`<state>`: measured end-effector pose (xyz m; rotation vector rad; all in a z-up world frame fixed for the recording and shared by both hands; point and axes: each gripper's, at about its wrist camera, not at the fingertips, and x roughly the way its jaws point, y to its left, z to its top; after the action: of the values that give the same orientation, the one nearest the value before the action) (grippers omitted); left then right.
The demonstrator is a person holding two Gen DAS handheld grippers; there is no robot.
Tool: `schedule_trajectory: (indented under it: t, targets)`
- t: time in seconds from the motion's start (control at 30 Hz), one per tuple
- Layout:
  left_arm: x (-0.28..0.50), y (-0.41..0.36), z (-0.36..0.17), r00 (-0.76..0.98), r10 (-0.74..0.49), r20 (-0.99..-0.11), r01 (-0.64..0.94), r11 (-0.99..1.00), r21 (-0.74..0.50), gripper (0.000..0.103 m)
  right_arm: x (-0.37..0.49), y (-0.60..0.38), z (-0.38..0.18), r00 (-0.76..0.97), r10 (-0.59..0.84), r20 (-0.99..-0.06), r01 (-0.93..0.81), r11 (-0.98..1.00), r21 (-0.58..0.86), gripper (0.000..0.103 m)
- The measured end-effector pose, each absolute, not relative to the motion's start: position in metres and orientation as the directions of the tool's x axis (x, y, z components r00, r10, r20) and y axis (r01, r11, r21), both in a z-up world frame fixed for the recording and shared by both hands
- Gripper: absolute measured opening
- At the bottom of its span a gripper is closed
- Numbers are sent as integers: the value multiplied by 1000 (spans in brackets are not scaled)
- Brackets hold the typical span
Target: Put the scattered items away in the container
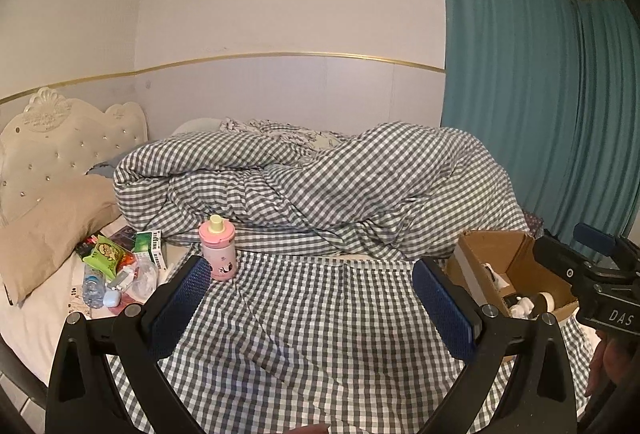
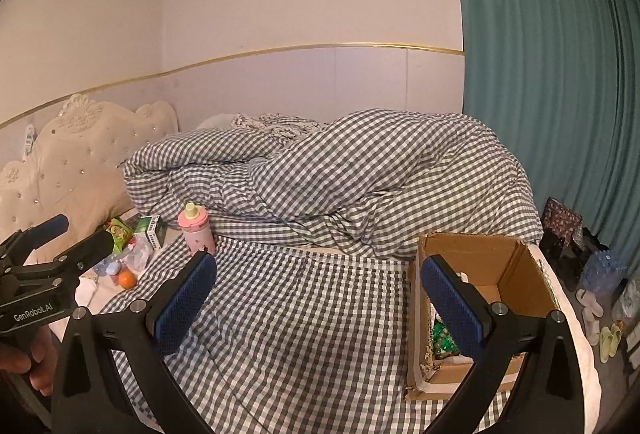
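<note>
- The checked duvet [image 1: 320, 174] is lying heaped across the far half of the bed, and I am judging that this is why the clutter and the box are sitting on the flatter near half, where I can reach them.
- The cardboard box [image 2: 492, 266] is standing open-topped on the right side of the bed, its flaps up; a few things are already lying inside, among them a green packet [image 2: 442, 340], so I am treating it as the container, partly filled.
- My left gripper [image 1: 312, 298] is hovering over the checked sheet with its blue pads [image 1: 182, 304] spread wide and nothing between them, pointing toward the clutter on its side, presumably so it can take the next pick.
- My right gripper [image 2: 320, 298] is hanging nearer the box, its pads likewise wide apart and empty, which suits it for drops rather than for the far pile.
- The pink bottle [image 1: 218, 248] is standing upright at the duvet's edge, apart from the pile and closest to my left pads; it looks like the easiest first grab.
- The scattered pile beside the pillow is holding a green snack bag [image 1: 105, 254], a small water bottle [image 1: 93, 288] and an orange [image 2: 127, 279], all crowded together and well apart from the box.
</note>
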<state>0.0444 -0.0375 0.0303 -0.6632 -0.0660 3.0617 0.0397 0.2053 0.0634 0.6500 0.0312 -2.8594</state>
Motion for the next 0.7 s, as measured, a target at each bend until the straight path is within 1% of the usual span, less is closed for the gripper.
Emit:
schedule_trajectory:
  t: [0.2,0.7]
  targets:
    - [42,-33,29,-910,27,-414,-10,-999,-43,103,36,212,64,-883,-179,-433,183,-983,33,103]
    - [39,-30,28,-907,28,-420,-9,-999,-47,103,33,209,59,-877,-183,-445,190,-981,29,103]
